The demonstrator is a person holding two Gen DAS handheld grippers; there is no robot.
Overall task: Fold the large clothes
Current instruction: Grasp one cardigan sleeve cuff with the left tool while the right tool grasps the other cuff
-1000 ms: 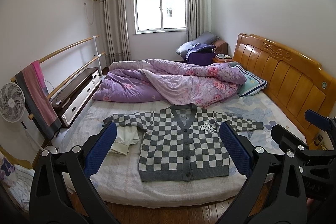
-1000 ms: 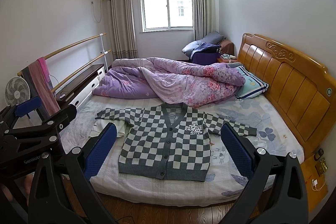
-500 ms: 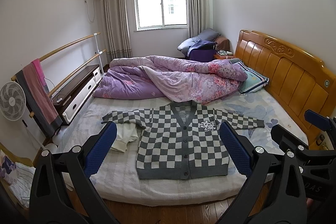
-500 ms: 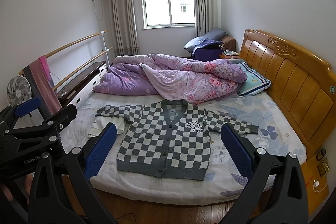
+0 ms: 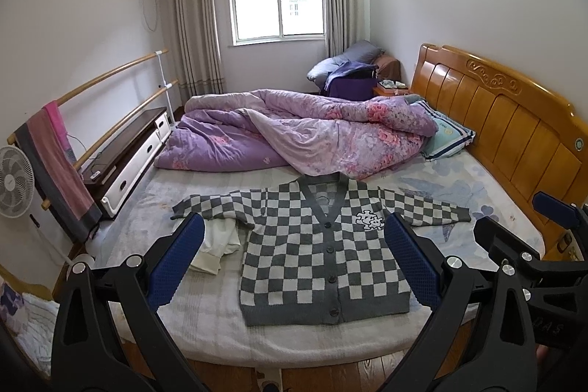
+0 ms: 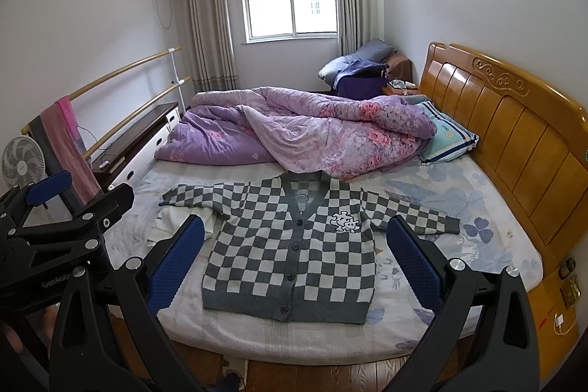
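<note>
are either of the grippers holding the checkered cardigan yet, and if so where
No, nothing is held. The left gripper and right gripper are both open, short of the bed, and the checkered cardigan lies flat and untouched.

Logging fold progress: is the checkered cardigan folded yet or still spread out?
Spread out. The checkered cardigan lies flat on the bed, buttoned, both sleeves extended sideways.

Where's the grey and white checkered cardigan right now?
The grey and white checkered cardigan lies flat on the bed's near edge, below the purple floral quilt, beside white cloth.
</note>
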